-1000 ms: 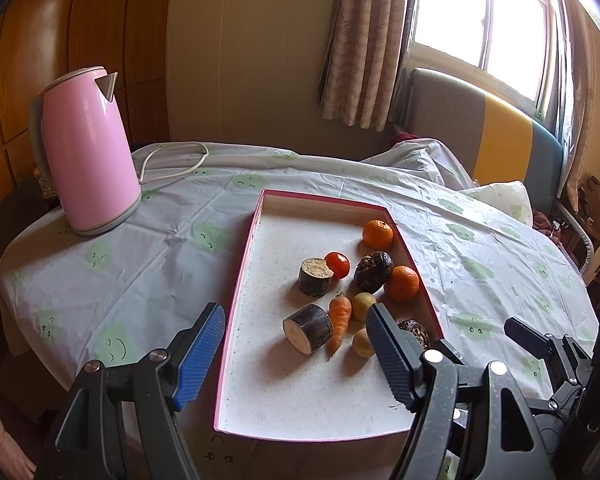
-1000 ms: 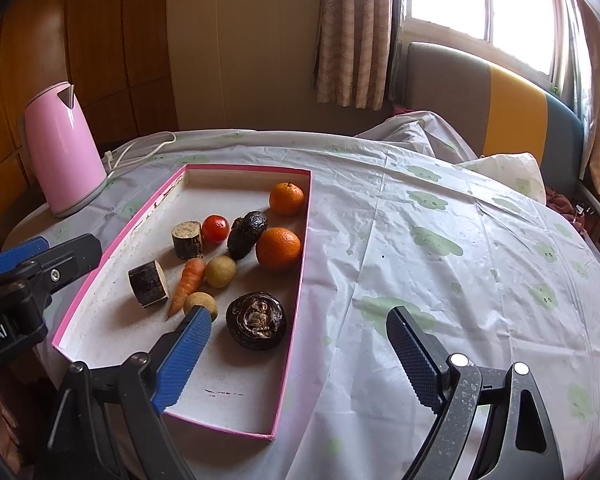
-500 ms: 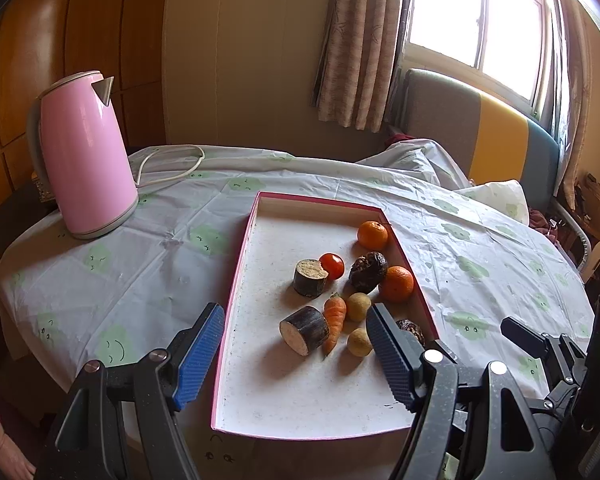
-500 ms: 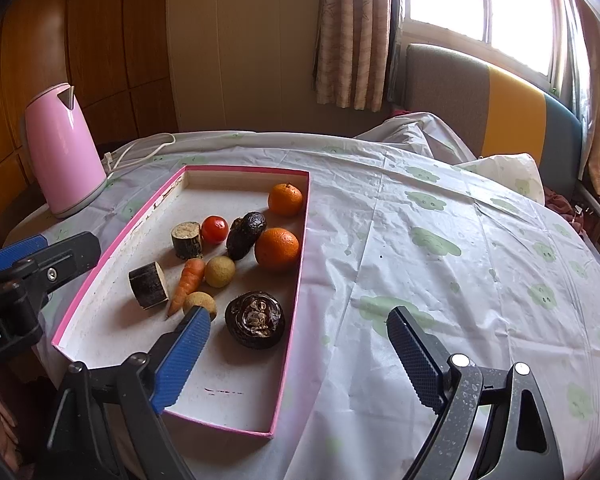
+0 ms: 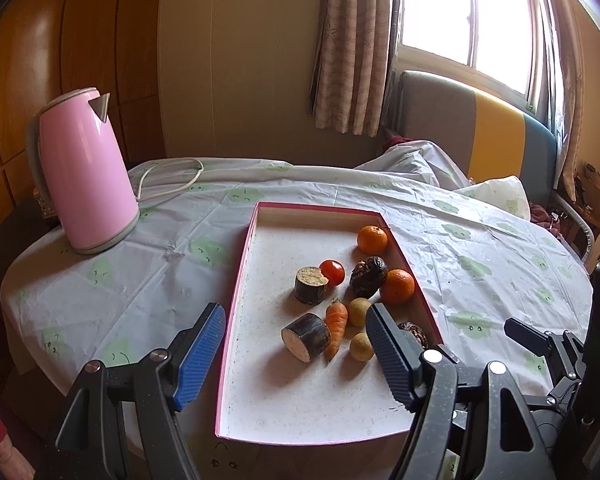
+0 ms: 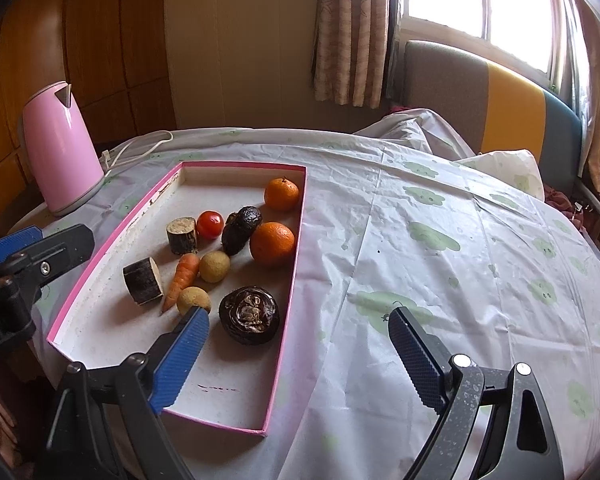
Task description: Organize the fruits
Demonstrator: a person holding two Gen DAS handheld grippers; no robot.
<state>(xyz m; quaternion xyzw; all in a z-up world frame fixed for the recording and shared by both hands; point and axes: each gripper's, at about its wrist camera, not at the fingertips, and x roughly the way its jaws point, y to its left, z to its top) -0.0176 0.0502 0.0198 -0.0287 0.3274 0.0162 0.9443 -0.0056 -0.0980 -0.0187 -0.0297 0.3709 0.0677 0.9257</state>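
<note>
A pink-rimmed white tray (image 5: 240,292) (image 6: 288,280) lies on the table. It holds two oranges (image 6: 272,243) (image 6: 281,193), a tomato (image 6: 210,224), a carrot (image 6: 182,276), two small yellow fruits (image 6: 214,266), two dark cut root pieces (image 6: 142,280), and two dark wrinkled fruits (image 6: 249,314). My left gripper (image 5: 296,356) is open and empty over the tray's near end. My right gripper (image 6: 300,356) is open and empty at the tray's near right corner, its left finger (image 6: 180,354) over the tray.
A pink electric kettle (image 5: 82,172) (image 6: 60,148) with a white cord (image 5: 168,184) stands at the table's far left. The round table wears a white cloth with green prints (image 6: 432,236). A padded bench (image 6: 500,100) and window are behind.
Both grippers have pulled back and risen very slightly; the tray sits a little lower in the left view. Both stay open. Nothing on the tray moved.
</note>
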